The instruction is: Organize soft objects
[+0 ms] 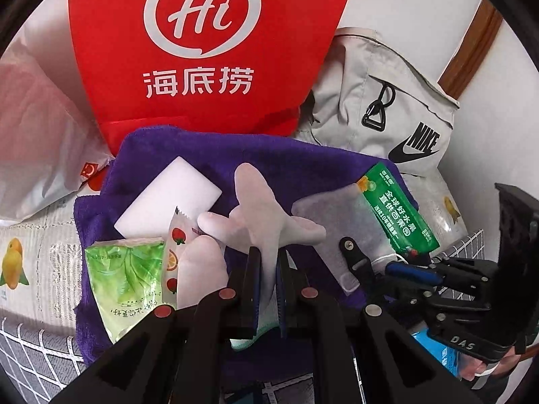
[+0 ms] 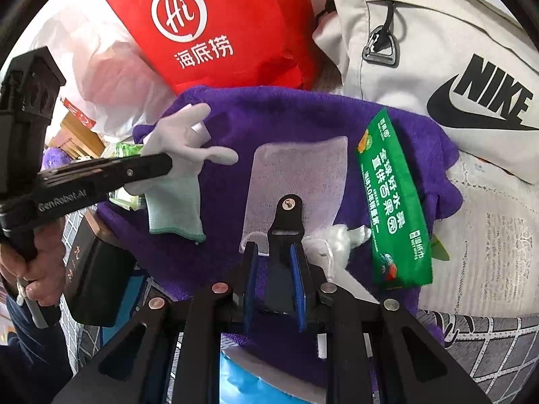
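My left gripper (image 1: 267, 262) is shut on a pale grey work glove (image 1: 259, 208) with a green cuff and holds it above a purple towel (image 1: 209, 155); the glove also shows in the right wrist view (image 2: 178, 168). My right gripper (image 2: 274, 256) is shut on a black strap piece (image 2: 286, 222) lying over a white mesh pouch (image 2: 296, 175) on the towel (image 2: 286, 114). A green wet-wipe packet (image 2: 394, 202) lies to the right. A white sponge block (image 1: 171, 195), a green tissue pack (image 1: 124, 279) and a fruit-print sachet (image 1: 175, 249) lie at the left.
A red Haidilao bag (image 1: 202, 50) stands behind the towel. A grey Nike bag (image 2: 438, 50) is at the back right, a white plastic bag (image 1: 37, 155) at the left. A patterned cloth (image 2: 488, 235) and a grey grid cover (image 1: 33, 353) lie underneath.
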`<state>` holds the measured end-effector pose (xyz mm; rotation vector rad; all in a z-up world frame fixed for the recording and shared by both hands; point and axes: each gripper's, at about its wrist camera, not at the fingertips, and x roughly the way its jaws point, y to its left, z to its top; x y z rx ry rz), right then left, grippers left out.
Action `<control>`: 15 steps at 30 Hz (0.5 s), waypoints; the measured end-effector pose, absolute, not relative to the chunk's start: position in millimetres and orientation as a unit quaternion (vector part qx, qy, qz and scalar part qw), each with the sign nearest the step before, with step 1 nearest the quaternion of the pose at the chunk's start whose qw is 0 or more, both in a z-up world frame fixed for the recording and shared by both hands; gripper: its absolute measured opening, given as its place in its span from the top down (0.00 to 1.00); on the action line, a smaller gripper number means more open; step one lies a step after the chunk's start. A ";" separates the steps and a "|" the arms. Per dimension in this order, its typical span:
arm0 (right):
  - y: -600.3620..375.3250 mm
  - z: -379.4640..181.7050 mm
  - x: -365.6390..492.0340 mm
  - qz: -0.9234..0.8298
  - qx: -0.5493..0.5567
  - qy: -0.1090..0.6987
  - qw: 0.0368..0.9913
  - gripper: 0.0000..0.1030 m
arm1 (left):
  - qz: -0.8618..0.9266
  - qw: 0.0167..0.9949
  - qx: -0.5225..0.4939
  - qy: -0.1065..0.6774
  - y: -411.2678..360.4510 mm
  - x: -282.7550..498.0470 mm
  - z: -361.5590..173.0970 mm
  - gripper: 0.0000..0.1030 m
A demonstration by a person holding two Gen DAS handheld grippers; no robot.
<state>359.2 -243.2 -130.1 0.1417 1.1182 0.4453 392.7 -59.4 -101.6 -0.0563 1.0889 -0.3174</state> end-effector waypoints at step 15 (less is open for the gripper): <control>-245.8 -101.0 332.1 0.199 0.052 0.504 0.839 0.77 | -0.149 0.851 -0.015 0.503 -64.5 376.9 -79.4 0.54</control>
